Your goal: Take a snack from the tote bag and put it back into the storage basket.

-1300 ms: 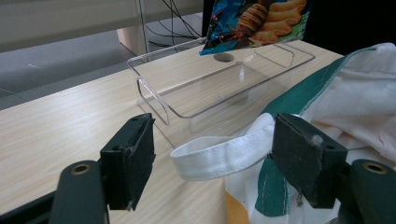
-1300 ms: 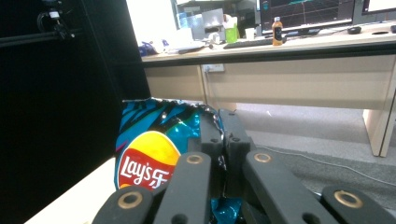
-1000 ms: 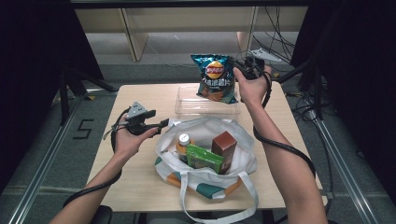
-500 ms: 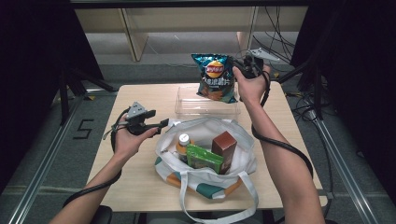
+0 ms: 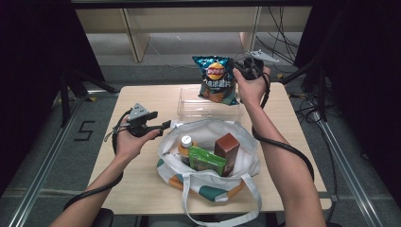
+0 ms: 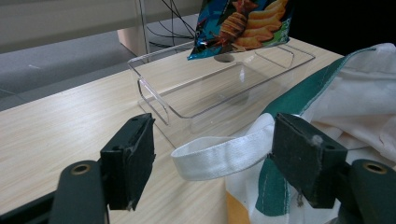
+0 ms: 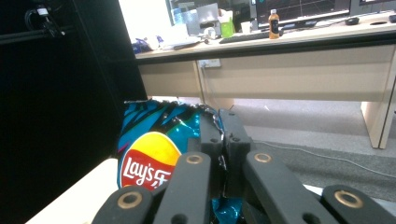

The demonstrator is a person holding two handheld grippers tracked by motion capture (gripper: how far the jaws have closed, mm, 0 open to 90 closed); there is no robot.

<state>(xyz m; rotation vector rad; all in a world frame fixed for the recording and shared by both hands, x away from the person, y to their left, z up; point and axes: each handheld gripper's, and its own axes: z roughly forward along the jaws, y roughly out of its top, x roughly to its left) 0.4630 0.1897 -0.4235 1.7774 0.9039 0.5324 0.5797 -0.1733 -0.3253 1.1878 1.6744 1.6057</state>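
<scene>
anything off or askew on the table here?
Nothing spilled or damaged. The chip bag hangs in the air above the clear tray, pinched at one edge by the shut right claw. The left claw is open with the tote bag's white strap lying between its jaws, not gripped.

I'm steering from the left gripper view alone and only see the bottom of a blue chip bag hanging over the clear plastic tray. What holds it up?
Observer: The right gripper, shut on the blue chip bag at its top edge.
Operator: Is the tray empty?
Observer: Yes, the clear plastic tray holds nothing.
Operator: What's in the tote?
Observer: In the white and green cloth tote: an orange-capped bottle, a green box and a brown carton.
</scene>
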